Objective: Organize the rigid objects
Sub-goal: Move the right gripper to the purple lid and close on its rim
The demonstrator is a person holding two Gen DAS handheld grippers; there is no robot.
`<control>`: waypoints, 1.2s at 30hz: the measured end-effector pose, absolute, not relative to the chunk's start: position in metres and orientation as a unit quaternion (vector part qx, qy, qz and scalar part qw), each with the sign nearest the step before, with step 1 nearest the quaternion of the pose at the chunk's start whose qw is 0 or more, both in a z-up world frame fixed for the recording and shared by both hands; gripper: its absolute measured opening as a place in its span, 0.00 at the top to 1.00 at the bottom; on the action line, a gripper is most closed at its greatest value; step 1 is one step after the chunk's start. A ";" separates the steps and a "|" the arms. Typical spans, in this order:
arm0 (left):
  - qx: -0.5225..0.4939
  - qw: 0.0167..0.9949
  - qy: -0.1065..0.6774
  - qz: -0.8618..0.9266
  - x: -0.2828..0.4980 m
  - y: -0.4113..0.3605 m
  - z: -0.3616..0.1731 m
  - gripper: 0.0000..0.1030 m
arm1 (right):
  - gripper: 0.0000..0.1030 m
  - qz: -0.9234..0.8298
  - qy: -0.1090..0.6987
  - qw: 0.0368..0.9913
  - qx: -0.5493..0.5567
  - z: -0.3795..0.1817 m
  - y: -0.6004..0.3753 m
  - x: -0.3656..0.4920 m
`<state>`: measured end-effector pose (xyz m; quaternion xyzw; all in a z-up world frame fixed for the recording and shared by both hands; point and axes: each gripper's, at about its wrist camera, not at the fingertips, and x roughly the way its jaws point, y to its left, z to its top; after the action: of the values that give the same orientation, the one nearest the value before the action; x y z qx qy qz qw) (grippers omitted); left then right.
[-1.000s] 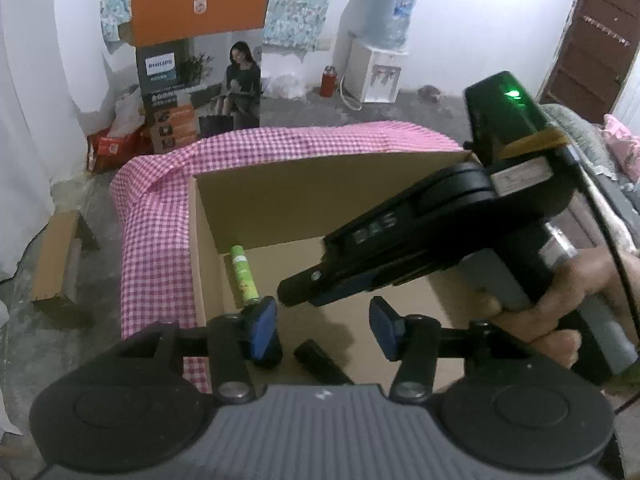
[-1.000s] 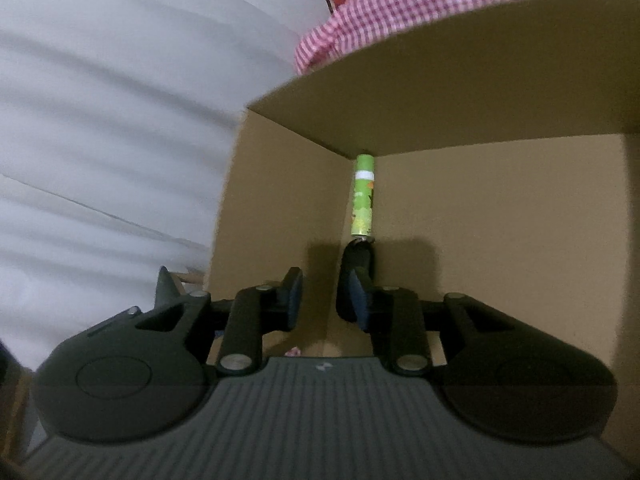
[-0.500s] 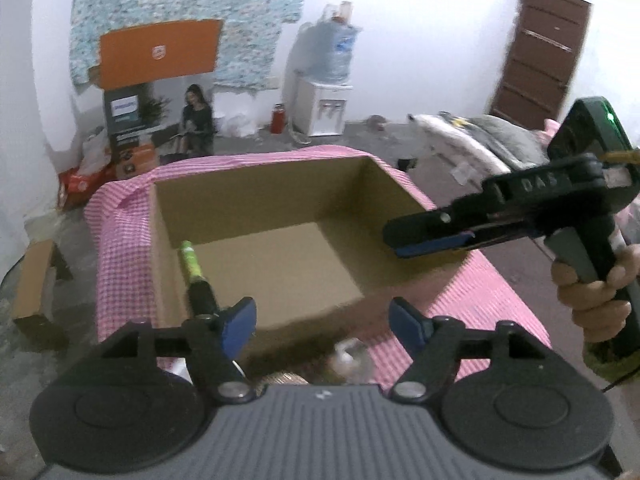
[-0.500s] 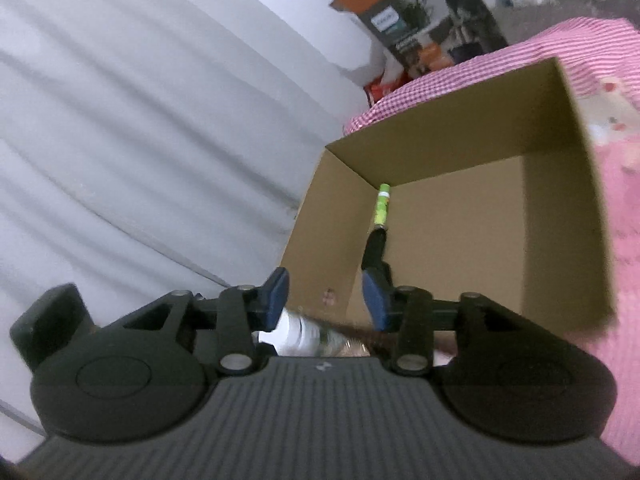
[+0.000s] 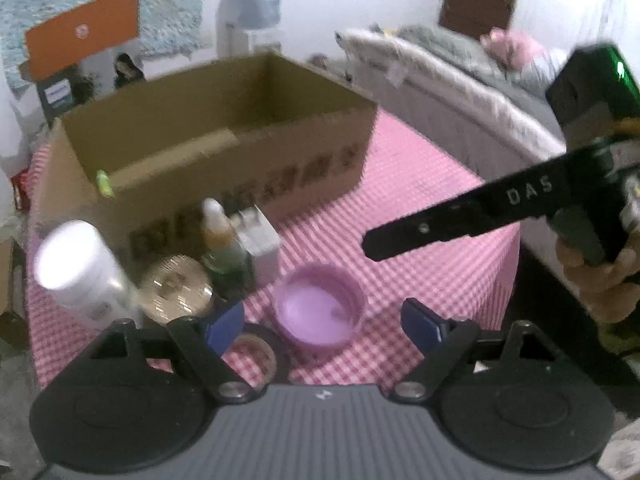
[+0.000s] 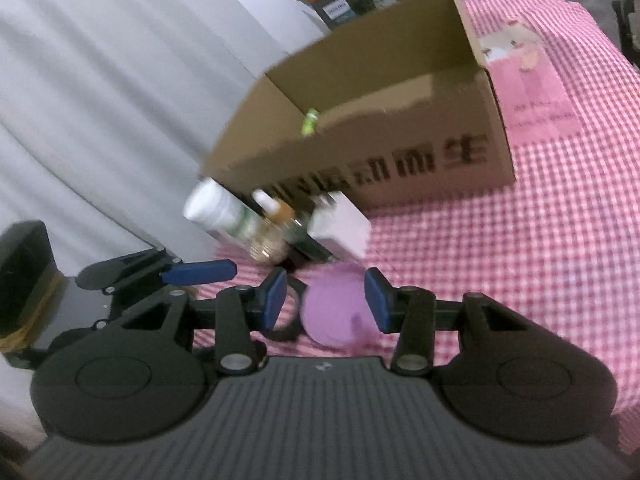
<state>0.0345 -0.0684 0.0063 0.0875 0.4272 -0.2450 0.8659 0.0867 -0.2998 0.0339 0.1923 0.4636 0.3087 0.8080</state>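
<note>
Now both grippers hang over the pink checked cloth [image 5: 420,184] in front of the box [image 5: 224,148], both views blurred. The left gripper [image 5: 324,322] has its jaws spreading wide, with nothing pressed between the pads; the purple cap [image 5: 320,308] lies on the cloth beyond them, open side up. The right gripper [image 6: 326,300] stands partly open and empty, the cap [image 6: 340,312] showing past its fingertips. Just in front of the box's printed wall cluster a white bottle [image 5: 76,268], a gold lid [image 5: 176,286], a dropper bottle [image 5: 220,236] and a white block [image 5: 258,236]. A tape roll [image 5: 256,350] lies beside the cap. Inside the box, a green tube [image 5: 103,183] leans in the left corner. A hand [image 5: 600,276] grips the right gripper's handle.
</note>
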 end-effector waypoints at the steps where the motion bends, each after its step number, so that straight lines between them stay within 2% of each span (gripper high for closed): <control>1: 0.093 0.864 0.431 -0.244 0.035 -0.072 0.002 0.16 | 0.59 0.305 0.469 0.807 0.188 0.030 -0.300 0.085; 11: 0.142 0.852 0.449 -0.227 0.053 -0.096 -0.029 0.16 | 0.60 0.307 0.503 0.794 0.149 -0.003 -0.281 0.096; 15: 0.142 0.848 0.456 -0.229 0.060 -0.099 -0.034 0.16 | 0.65 0.313 0.509 0.792 0.128 -0.009 -0.272 0.101; 17: 0.140 0.847 0.458 -0.230 0.062 -0.101 -0.036 0.15 | 0.73 0.320 0.510 0.789 0.123 -0.012 -0.270 0.103; 22: 0.138 0.850 0.454 -0.228 0.065 -0.104 -0.036 0.15 | 0.80 0.321 0.511 0.788 0.120 -0.016 -0.269 0.108; 36: 0.135 0.848 0.442 -0.258 0.062 -0.126 -0.037 0.15 | 0.82 0.288 0.511 0.800 0.125 -0.011 -0.288 0.097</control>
<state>0.0619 -0.1263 -0.0373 0.1353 0.4422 -0.2583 0.8482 0.0971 -0.2881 -0.0113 0.1254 0.5107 0.2883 0.8002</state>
